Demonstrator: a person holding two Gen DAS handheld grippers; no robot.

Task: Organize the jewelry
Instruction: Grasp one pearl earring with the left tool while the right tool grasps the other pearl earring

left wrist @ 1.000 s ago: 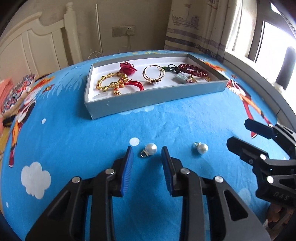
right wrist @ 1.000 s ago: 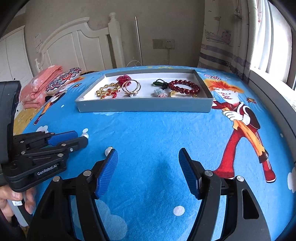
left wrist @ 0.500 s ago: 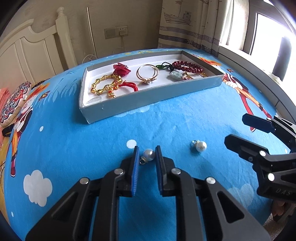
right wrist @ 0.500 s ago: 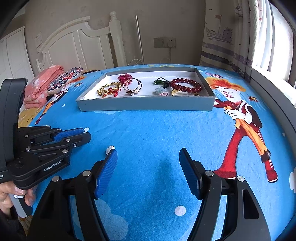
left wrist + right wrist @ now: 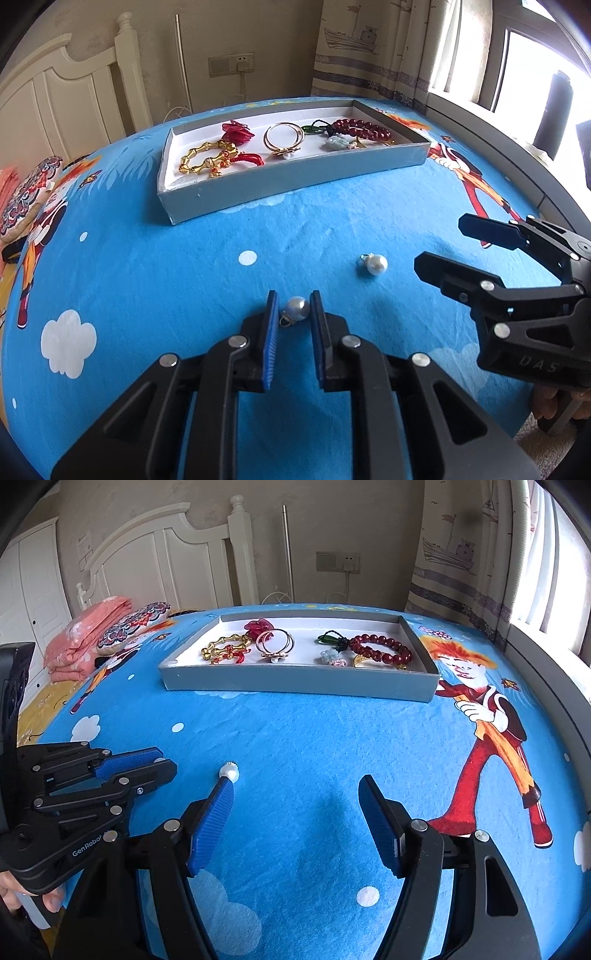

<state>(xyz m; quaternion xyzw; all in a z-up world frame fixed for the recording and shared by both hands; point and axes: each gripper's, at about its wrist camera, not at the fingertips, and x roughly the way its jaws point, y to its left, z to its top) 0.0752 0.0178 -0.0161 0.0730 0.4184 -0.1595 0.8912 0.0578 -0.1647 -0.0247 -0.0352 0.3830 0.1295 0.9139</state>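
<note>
In the left wrist view my left gripper is shut on a white pearl earring just above the blue bedsheet. A second pearl earring lies on the sheet to its right; it also shows in the right wrist view, by the tip of my right gripper's left finger. My right gripper is open and empty; it shows at the right in the left wrist view. A grey tray at the back holds a gold bracelet, gold hoops and a red bead bracelet.
A white headboard stands behind the bed. Folded pink bedding and a patterned cushion lie at the back left. A window sill runs along the right edge. The sheet has cartoon prints.
My left gripper has closed from wide open onto the near pearl earring and lifted slightly. My right gripper stays open and has hardly moved.
</note>
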